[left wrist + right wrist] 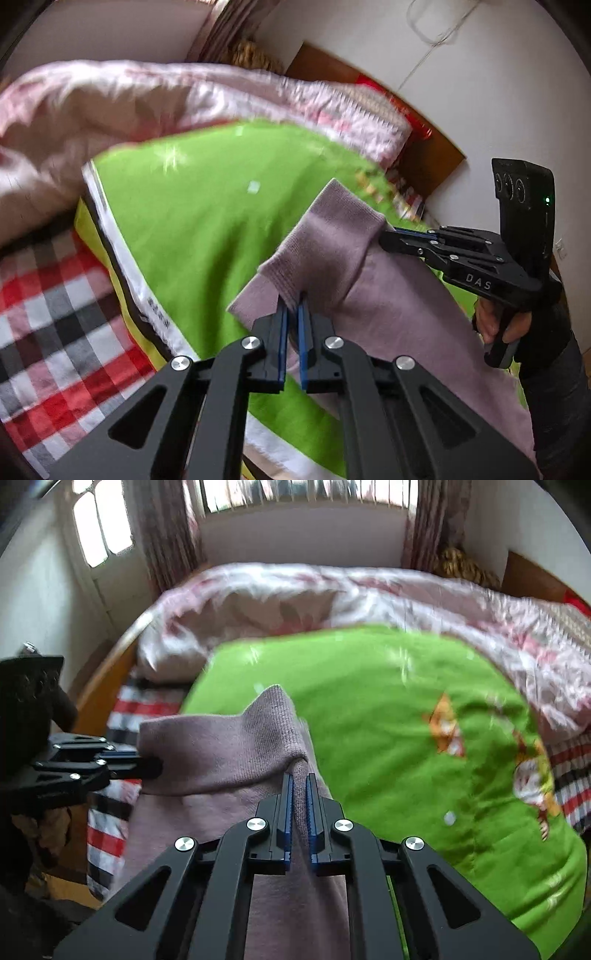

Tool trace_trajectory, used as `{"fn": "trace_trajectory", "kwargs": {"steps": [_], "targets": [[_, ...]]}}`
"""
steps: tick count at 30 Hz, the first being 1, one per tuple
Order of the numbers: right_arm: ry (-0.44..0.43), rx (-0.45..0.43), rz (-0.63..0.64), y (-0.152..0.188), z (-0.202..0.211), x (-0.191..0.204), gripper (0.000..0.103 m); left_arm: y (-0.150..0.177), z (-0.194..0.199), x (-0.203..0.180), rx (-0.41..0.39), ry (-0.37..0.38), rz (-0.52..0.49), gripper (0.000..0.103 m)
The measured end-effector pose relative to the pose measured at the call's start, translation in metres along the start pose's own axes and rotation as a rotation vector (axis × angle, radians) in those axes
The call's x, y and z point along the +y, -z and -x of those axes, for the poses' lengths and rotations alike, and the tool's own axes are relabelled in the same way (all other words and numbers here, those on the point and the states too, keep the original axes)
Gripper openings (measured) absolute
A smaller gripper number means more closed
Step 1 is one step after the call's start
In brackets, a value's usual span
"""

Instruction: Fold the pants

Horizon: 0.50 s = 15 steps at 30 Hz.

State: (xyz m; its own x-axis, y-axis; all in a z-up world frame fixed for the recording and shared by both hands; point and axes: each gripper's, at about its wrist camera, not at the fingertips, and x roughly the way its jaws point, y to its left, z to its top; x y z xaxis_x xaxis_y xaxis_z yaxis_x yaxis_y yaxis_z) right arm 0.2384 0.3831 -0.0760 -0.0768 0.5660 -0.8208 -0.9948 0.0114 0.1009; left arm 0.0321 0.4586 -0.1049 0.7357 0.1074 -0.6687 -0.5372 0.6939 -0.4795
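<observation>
The mauve knit pants (369, 295) hang lifted over a green blanket (207, 229) on the bed. My left gripper (292, 299) is shut on one corner of the ribbed waistband. My right gripper (300, 777) is shut on the other corner; it shows in the left wrist view (388, 236) at the right, pinching the band's edge. In the right wrist view the pants (221, 753) stretch between both grippers, the left gripper (151, 766) clamped at the left. The legs drop down out of sight below the fingers.
A pink floral quilt (332, 594) is bunched along the far side of the bed. A red, white and black checked sheet (48, 314) lies beside the green blanket (406, 738). A wooden headboard (424, 140) and white wall stand at the right; curtains and a window (295, 494) are behind.
</observation>
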Motion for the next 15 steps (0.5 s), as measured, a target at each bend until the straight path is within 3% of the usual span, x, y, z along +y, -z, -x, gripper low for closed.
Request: {"fn": "trace_trajectory", "kwargs": {"steps": [4, 5, 6, 7, 8, 9, 10, 12, 14, 15], "targets": [[-0.051, -0.025, -0.073, 0.006, -0.004, -0.012, 0.020, 0.007, -0.009, 0.010, 0.022, -0.021, 0.013, 0.018], [-0.043, -0.031, -0.085, 0.007, 0.000, -0.014, 0.041, 0.006, -0.004, 0.012, 0.008, -0.042, 0.029, 0.026], [-0.027, -0.037, -0.102, 0.009, 0.009, -0.017, 0.059, 0.006, 0.000, 0.014, -0.004, -0.085, 0.048, 0.052], [-0.020, -0.056, -0.115, 0.011, 0.020, -0.017, 0.060, 0.005, 0.006, 0.015, -0.024, -0.184, 0.068, 0.072], [-0.020, -0.091, -0.126, 0.015, 0.035, -0.018, 0.060, 0.005, 0.021, 0.012, -0.079, -0.327, 0.079, 0.072], [-0.012, -0.125, -0.132, 0.019, 0.053, -0.019, 0.060, 0.005, 0.034, 0.005, -0.126, -0.356, 0.064, 0.072], [0.019, -0.151, -0.124, 0.028, 0.076, -0.016, 0.060, 0.006, 0.049, -0.009, -0.177, -0.309, 0.023, 0.074], [0.067, -0.178, -0.110, 0.056, 0.117, -0.003, 0.060, 0.010, 0.058, -0.036, -0.189, -0.202, -0.062, 0.082], [0.062, -0.186, -0.127, 0.087, 0.139, 0.009, 0.060, 0.018, 0.045, -0.067, -0.099, -0.023, -0.177, 0.084], [0.071, -0.176, -0.132, 0.103, 0.145, 0.018, 0.059, 0.023, 0.036, -0.076, -0.062, 0.028, -0.209, 0.084]]}}
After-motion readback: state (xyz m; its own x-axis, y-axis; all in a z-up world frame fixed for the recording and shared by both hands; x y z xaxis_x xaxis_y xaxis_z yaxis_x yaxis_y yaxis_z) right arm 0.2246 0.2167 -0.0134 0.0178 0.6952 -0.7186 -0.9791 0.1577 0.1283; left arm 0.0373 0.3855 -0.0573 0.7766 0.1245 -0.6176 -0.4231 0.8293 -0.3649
